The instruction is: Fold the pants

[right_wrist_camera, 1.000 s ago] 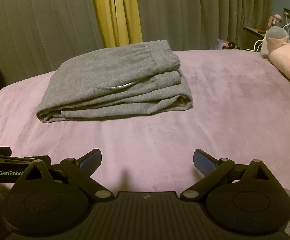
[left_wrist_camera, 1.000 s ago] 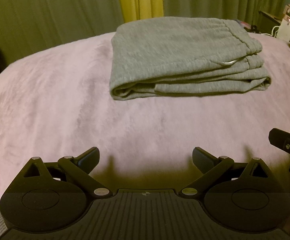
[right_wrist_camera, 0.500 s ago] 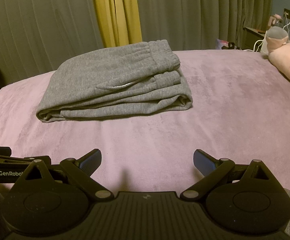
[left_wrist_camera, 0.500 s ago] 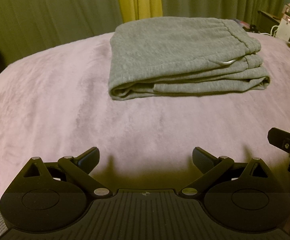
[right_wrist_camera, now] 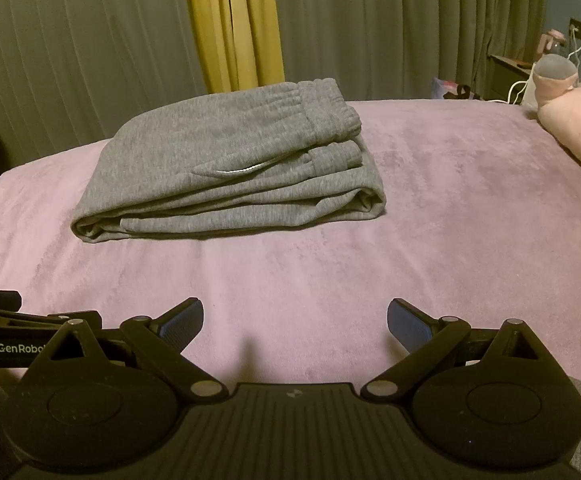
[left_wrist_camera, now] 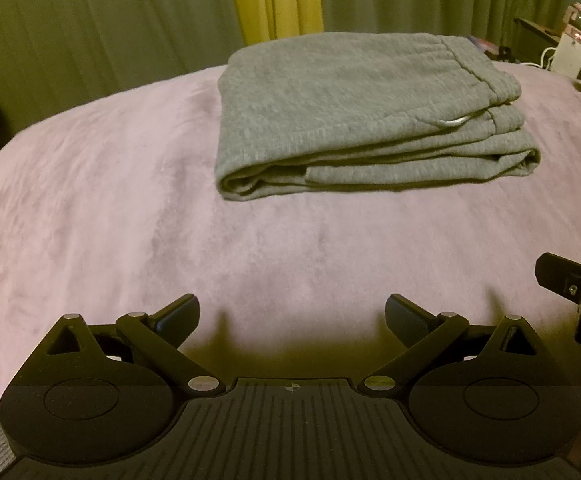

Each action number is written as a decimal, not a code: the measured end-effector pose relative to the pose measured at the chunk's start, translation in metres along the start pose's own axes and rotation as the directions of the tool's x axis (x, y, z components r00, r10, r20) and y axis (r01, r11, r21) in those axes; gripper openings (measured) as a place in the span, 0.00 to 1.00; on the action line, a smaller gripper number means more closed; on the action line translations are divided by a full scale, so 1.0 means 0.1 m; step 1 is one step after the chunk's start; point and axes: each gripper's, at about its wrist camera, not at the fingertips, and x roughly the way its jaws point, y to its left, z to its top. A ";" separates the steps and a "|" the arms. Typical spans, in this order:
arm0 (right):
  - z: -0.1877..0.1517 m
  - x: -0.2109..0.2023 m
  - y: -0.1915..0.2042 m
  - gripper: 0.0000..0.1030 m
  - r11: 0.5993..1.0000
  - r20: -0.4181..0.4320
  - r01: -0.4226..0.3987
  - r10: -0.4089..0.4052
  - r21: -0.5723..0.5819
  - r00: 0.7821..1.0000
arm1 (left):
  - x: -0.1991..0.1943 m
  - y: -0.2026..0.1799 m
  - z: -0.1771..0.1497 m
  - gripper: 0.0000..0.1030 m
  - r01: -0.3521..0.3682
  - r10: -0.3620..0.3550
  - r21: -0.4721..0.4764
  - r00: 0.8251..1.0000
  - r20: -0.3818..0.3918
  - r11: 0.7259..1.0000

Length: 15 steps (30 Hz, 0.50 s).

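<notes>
Nearest in each wrist view is the tool itself: the left gripper (left_wrist_camera: 292, 316) and the right gripper (right_wrist_camera: 295, 318) both stand with their tongs wide apart and nothing between them, low over the near edge of the pink blanket (left_wrist_camera: 130, 220). The two sit close side by side, since a piece of the right tool shows at the right edge of the left view and the left tool's arm shows at the left edge of the right view. Over the last second almost nothing has changed: both tools are where they were, tongs as wide as before, and the view has drifted only a hair. Further out, well apart from either gripper, the pants (right_wrist_camera: 230, 164) lie in the middle of the blanket as a compact grey stack, waistband on top toward the far right, layers squared. That stillness with empty tongs suggests the folding is done and the hands are simply resting. Beyond are curtains (right_wrist_camera: 90, 40) and, far right, a pink pillow (right_wrist_camera: 574, 120).
</notes>
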 end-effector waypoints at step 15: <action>-0.01 0.01 0.00 0.96 1.000 -0.002 0.003 -0.003 -0.004 1.000 | 0.01 0.00 -0.01 0.99 0.000 0.000 0.003 1.000 -0.002 1.000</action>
